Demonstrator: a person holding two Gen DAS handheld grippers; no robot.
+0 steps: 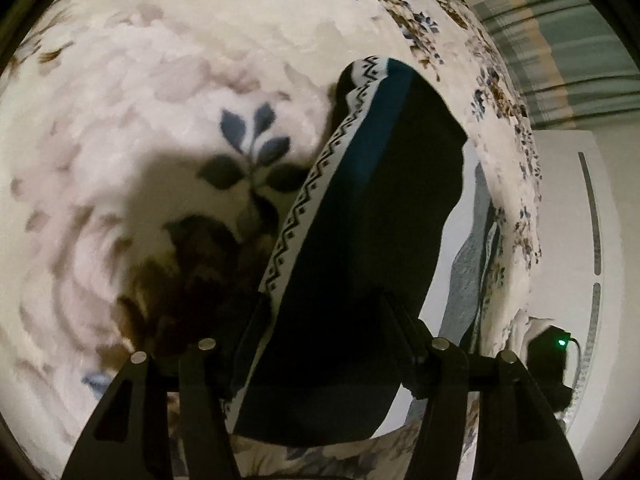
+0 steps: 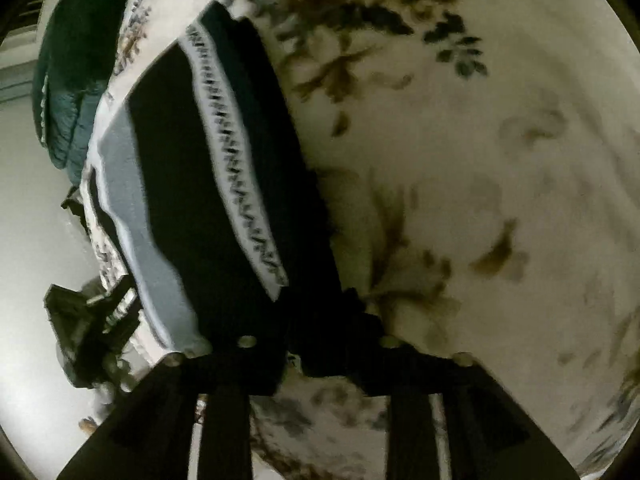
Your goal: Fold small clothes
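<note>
A small dark garment [image 1: 360, 240] with a teal stripe and a white zigzag-patterned band hangs stretched above the floral bedspread [image 1: 140, 100]. My left gripper [image 1: 324, 312] is shut on its near edge; the cloth covers the fingertips. In the right wrist view the same garment [image 2: 224, 184] runs from the jaws up to the left, and my right gripper [image 2: 316, 320] is shut on its other end. The view is blurred.
The bed's edge drops off at the right of the left wrist view, with a grey sheet [image 1: 468, 272], a white unit [image 1: 568, 220] and a black device with a green light [image 1: 552, 356] beyond. A teal quilt [image 2: 68, 92] lies at the bed's far end.
</note>
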